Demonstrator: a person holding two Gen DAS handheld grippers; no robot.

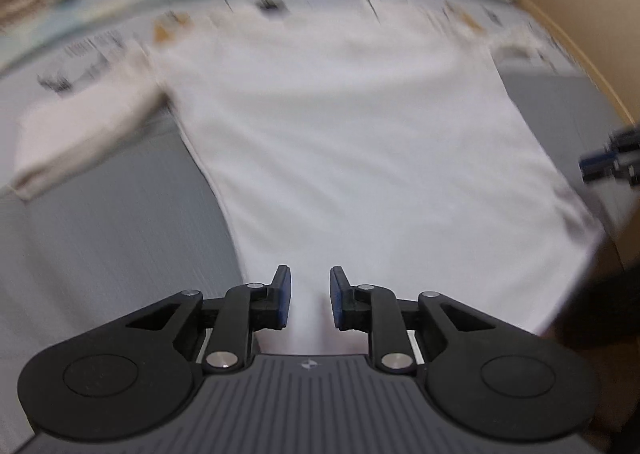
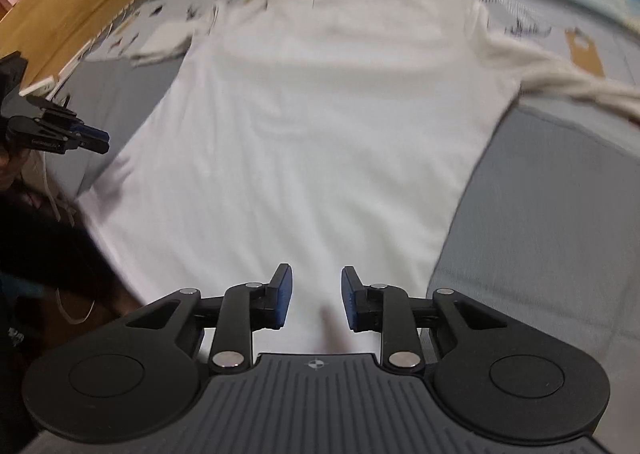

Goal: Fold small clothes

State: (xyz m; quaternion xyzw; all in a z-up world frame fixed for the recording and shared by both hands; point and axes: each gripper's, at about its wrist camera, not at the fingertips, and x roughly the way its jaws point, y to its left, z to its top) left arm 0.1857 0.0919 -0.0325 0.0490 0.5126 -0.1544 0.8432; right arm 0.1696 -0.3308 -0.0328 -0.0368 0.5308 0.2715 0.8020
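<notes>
Both tools, left (image 1: 310, 296) and right (image 2: 316, 296), released above smooth white shirt (image 1: 360, 133).

No text can be read with certainty; the pictures are blurred by motion. The printed sheet (image 1: 92, 49) under the white shirt (image 1: 360, 141) carries dark lines of print and small figures, but no letter is legible; a small white marking stands on the side of the left gripper (image 2: 94, 141) in the right wrist view, too small to read.

Even indoor light, heavy motion blur, fisheye warp at edges
</notes>
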